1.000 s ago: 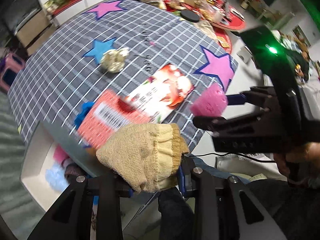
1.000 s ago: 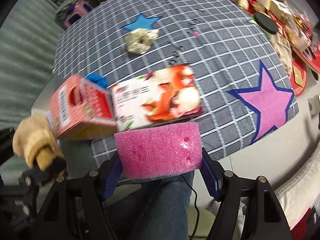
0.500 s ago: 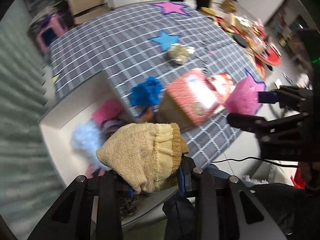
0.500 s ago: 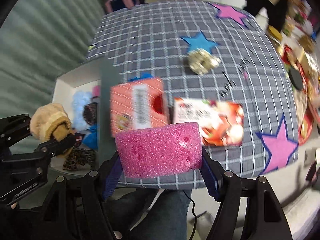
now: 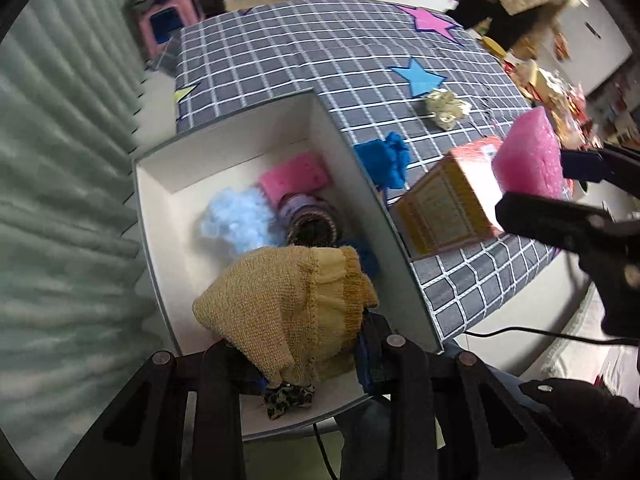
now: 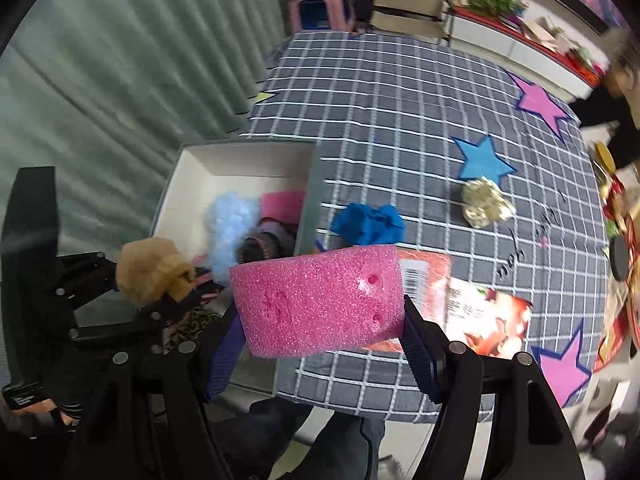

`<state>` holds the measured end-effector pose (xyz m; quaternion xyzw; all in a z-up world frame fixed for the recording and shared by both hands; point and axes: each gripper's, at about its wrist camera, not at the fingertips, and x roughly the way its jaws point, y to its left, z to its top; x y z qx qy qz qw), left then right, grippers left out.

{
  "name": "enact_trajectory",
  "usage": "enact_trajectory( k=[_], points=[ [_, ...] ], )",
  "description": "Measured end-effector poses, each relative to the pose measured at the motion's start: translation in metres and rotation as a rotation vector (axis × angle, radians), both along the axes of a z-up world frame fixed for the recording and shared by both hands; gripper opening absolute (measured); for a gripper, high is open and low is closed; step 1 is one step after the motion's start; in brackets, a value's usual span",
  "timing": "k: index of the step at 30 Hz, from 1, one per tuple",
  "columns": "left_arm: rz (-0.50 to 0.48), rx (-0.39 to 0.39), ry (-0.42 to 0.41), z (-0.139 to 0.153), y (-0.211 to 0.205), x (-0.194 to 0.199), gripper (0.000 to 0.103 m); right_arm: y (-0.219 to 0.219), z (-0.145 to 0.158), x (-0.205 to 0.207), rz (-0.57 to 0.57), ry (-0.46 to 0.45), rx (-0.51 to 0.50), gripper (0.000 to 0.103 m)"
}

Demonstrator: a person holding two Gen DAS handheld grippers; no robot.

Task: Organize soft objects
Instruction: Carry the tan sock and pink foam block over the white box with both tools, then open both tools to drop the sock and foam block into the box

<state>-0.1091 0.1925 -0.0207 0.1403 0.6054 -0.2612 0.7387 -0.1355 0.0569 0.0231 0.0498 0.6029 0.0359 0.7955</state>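
My left gripper [image 5: 296, 344] is shut on a tan knitted piece [image 5: 288, 304] and holds it over the near end of the white box [image 5: 160, 216]; the piece also shows in the right wrist view [image 6: 154, 272]. The box holds a pink sponge [image 5: 294, 172], light blue fluff [image 5: 236, 220], a dark knitted roll [image 5: 310, 222] and a leopard-print scrunchie [image 5: 288, 398]. My right gripper [image 6: 320, 336] is shut on a pink foam block [image 6: 320, 304], held above the table edge right of the box. A blue cloth [image 6: 368, 224] and a cream scrunchie [image 6: 484, 202] lie on the table.
A red carton [image 5: 452, 204] stands on the checked tablecloth [image 6: 400, 120] beside the box, with a flat printed packet [image 6: 492, 320] next to it. A pink stool [image 6: 320, 4] and a curtain stand behind. A person [image 5: 516, 4] is at the far side.
Both grippers have swung left from over the table toward the white box. The left gripper with the tan piece is now over the box's inside. Both holds are unchanged.
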Motion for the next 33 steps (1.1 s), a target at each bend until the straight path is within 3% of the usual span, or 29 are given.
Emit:
enact_trajectory(
  k=[14, 23, 33],
  points=[
    [0.214, 0.018, 0.044, -0.023, 0.040, 0.013, 0.034, 0.020, -0.022, 0.007, 0.071, 0.072, 0.057, 0.073],
    [0.259, 0.033, 0.080, -0.037, 0.050, 0.012, 0.034, 0.052, -0.033, 0.026, 0.187, 0.108, 0.045, 0.073],
    [0.275, 0.043, 0.107, -0.048, 0.046, 0.009, 0.034, 0.075, -0.034, 0.057, 0.231, 0.102, 0.032, 0.073]
  ],
)
